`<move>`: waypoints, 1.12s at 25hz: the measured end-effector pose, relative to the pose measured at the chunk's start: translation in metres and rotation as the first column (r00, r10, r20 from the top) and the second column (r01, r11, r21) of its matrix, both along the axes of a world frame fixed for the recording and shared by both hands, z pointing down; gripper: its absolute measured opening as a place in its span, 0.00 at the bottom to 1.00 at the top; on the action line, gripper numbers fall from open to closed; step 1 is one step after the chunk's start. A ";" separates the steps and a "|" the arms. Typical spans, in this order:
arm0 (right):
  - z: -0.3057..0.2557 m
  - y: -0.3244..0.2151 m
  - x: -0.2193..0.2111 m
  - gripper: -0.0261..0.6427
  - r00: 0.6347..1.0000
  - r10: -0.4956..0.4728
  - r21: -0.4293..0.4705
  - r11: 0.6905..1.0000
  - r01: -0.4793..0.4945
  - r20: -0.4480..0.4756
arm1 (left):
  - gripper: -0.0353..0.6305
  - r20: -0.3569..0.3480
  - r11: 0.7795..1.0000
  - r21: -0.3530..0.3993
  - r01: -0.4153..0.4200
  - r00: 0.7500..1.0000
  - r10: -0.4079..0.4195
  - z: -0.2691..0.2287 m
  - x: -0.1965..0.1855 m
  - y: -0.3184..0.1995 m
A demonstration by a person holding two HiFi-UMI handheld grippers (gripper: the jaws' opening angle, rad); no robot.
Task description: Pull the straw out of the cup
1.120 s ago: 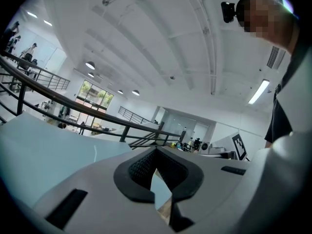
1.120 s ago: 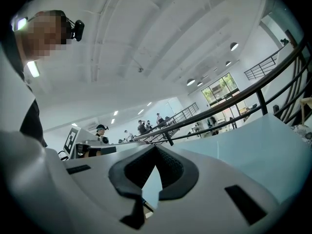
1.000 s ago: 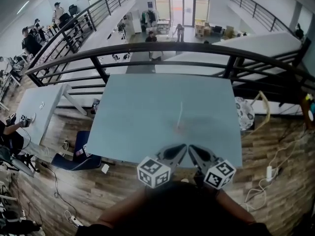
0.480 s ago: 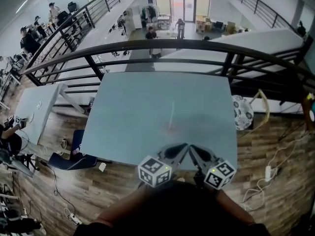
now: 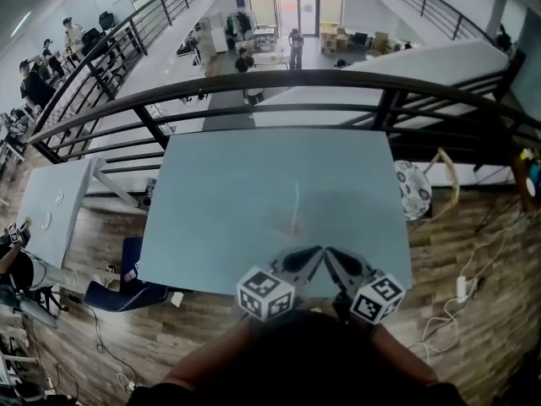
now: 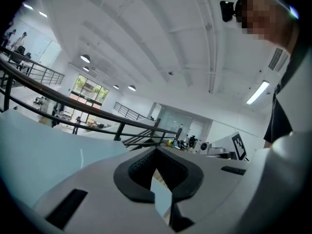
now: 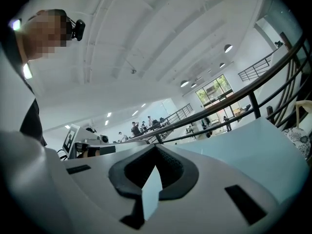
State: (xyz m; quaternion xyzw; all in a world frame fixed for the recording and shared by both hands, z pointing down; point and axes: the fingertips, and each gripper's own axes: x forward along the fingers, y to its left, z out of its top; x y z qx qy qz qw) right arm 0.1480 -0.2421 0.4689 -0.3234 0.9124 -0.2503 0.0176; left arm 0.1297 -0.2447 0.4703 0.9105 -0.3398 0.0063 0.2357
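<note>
A thin white straw (image 5: 295, 205) stands nearly upright in the middle of the pale blue table (image 5: 220, 193). Its foot sits in a clear cup (image 5: 292, 226) that is hard to make out. My left gripper (image 5: 317, 250) and right gripper (image 5: 329, 252) hover side by side over the table's near edge, tips almost touching each other, well short of the straw. Both are shut with nothing between their jaws. In the left gripper view the left gripper (image 6: 156, 150) points across the table, with the straw (image 6: 81, 156) small at far left. The right gripper (image 7: 156, 147) also faces the tabletop.
A black railing (image 5: 279, 83) runs just behind the table's far edge, with a lower floor beyond. A round patterned stool (image 5: 413, 191) stands at the table's right, a blue seat (image 5: 135, 271) at its left. Cables and a power strip (image 5: 461, 289) lie on the wooden floor.
The head view has shifted, so the table and straw sit a little further left and up in the picture. Both grippers stay shut in the same place near the table's front edge.
</note>
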 end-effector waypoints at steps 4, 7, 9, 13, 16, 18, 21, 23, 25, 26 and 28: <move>-0.003 -0.007 -0.025 0.06 1.000 0.024 0.005 1.000 -0.024 -0.007 | 0.07 -0.009 1.000 0.004 -0.018 1.000 0.018 -0.005 -0.026 -0.010; -0.004 -0.014 -0.047 0.06 0.999 0.046 0.013 0.999 -0.046 -0.006 | 0.07 -0.010 0.999 0.015 -0.035 0.999 0.035 -0.009 -0.050 -0.017; -0.005 -0.018 -0.063 0.06 0.998 0.058 0.016 0.998 -0.058 -0.006 | 0.07 -0.013 0.999 0.017 -0.050 0.999 0.050 -0.010 -0.064 -0.022; -0.007 -0.024 -0.089 0.06 0.997 0.081 0.021 0.996 -0.081 -0.010 | 0.07 -0.013 0.997 0.020 -0.068 0.998 0.069 -0.013 -0.092 -0.030; -0.012 -0.025 -0.105 0.06 0.994 0.105 0.027 0.994 -0.105 -0.014 | 0.07 -0.021 0.996 0.029 -0.090 0.996 0.090 -0.019 -0.109 -0.032; -0.012 -0.026 -0.116 0.06 0.992 0.122 0.029 0.992 -0.121 -0.022 | 0.07 -0.026 0.994 0.033 -0.106 0.994 0.107 -0.019 -0.119 -0.032; -0.006 -0.028 -0.134 0.06 0.990 0.139 0.026 0.990 -0.138 -0.034 | 0.07 -0.023 0.992 0.034 -0.121 0.992 0.122 -0.012 -0.140 -0.032; -0.002 -0.029 -0.145 0.06 0.989 0.145 0.018 0.989 -0.145 -0.039 | 0.07 -0.024 0.992 0.025 -0.120 0.992 0.121 -0.008 -0.153 -0.035; 0.002 -0.029 -0.152 0.06 0.987 0.151 0.005 0.988 -0.151 -0.045 | 0.07 -0.033 0.993 0.008 -0.115 0.993 0.116 -0.003 -0.164 -0.039; 0.003 -0.029 -0.154 0.06 0.987 0.155 0.000 0.988 -0.155 -0.047 | 0.07 -0.040 0.993 0.000 -0.115 0.993 0.115 -0.001 -0.167 -0.040; 0.004 -0.032 -0.155 0.06 0.985 0.164 -0.004 0.986 -0.165 -0.054 | 0.07 -0.055 0.993 -0.010 -0.118 0.992 0.118 0.000 -0.171 -0.041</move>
